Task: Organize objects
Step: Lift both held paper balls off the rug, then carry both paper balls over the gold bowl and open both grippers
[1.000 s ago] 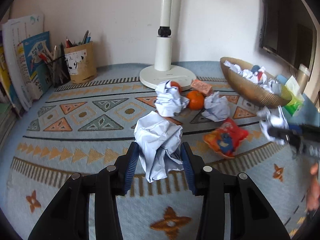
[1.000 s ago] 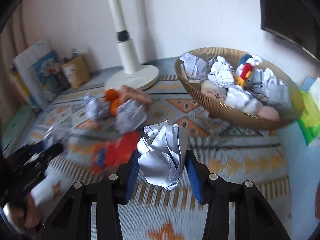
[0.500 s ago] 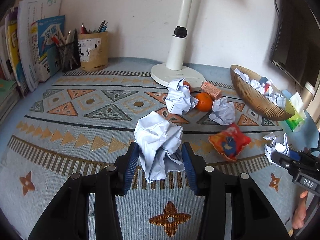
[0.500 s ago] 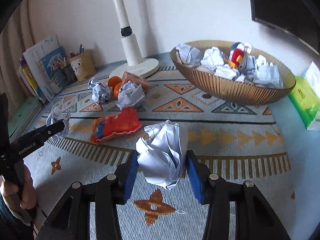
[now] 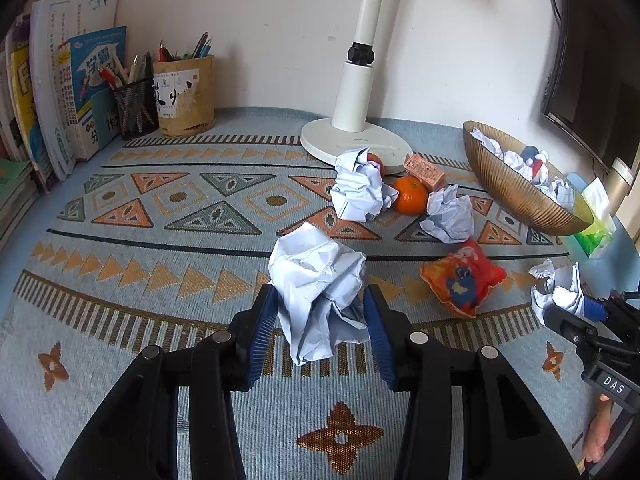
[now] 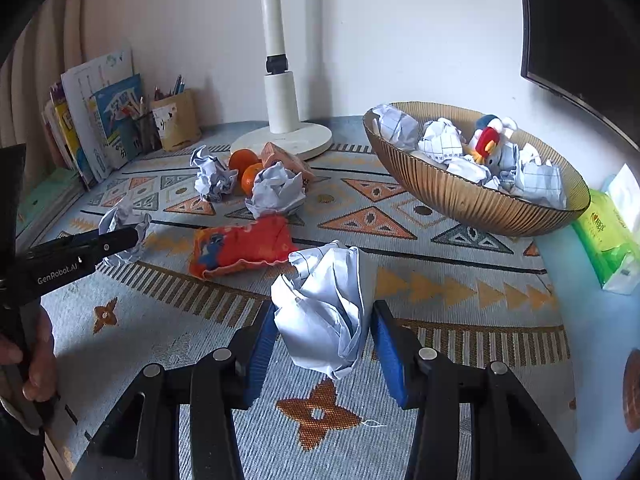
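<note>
Crumpled paper ball (image 5: 318,292) sat clamped in the left gripper's (image 5: 320,330) jaws; the right gripper (image 6: 324,344) likewise gripped another paper wad (image 6: 326,320) above the counter (image 6: 460,320).

Cream wall (image 5: 280,20), patterned tablecloth (image 5: 160,220)

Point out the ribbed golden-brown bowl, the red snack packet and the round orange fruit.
Ribbed golden-brown bowl (image 6: 460,196), right wrist view: on its outer wall.
Red snack packet (image 6: 244,246), right wrist view: middle of its face.
Round orange fruit (image 5: 410,196), left wrist view: centre of its peel.
</note>
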Motion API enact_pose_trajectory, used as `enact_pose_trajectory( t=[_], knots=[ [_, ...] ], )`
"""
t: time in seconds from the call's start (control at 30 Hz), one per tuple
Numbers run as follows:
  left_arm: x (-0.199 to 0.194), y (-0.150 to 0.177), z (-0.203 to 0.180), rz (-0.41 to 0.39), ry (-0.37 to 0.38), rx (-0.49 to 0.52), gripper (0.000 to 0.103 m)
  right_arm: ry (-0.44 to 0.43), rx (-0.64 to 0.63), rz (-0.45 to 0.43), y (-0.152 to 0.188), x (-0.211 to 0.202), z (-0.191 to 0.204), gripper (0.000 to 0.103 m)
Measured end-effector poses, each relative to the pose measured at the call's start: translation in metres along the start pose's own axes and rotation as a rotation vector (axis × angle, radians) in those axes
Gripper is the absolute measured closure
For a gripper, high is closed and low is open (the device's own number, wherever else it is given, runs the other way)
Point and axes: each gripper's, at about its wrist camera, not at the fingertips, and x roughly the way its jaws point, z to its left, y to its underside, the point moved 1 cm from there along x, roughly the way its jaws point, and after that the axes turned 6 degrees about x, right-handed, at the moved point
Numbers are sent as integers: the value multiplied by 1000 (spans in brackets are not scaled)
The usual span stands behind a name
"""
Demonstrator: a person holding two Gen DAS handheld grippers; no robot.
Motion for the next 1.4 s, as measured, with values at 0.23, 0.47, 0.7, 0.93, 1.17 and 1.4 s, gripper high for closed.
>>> enact_pose_trajectory(
  t=[0.23,0.47,0.7,0.93,1.17,1.4],
  knots=[
    [0,0,0,2,3,0,60,1,-3,1,0,0,1,58],
    [0,0,-2,-3,1,8,60,-4,3,-13,1,-1,-1,58],
    [-9,-6,-33,-4,31,82,62,-80,101,-68,-4,-25,-24,58],
    [-20,-73,-112,-59,247,140,62,-22,179,-228,-53,-85,-80,58],
    [22,-148,-200,-71,334,228,53,96,325,-276,-117,-74,-137,57],
    [48,-152,-189,-27,306,146,26,125,351,-213,-125,-48,-162,29]
  ],
)
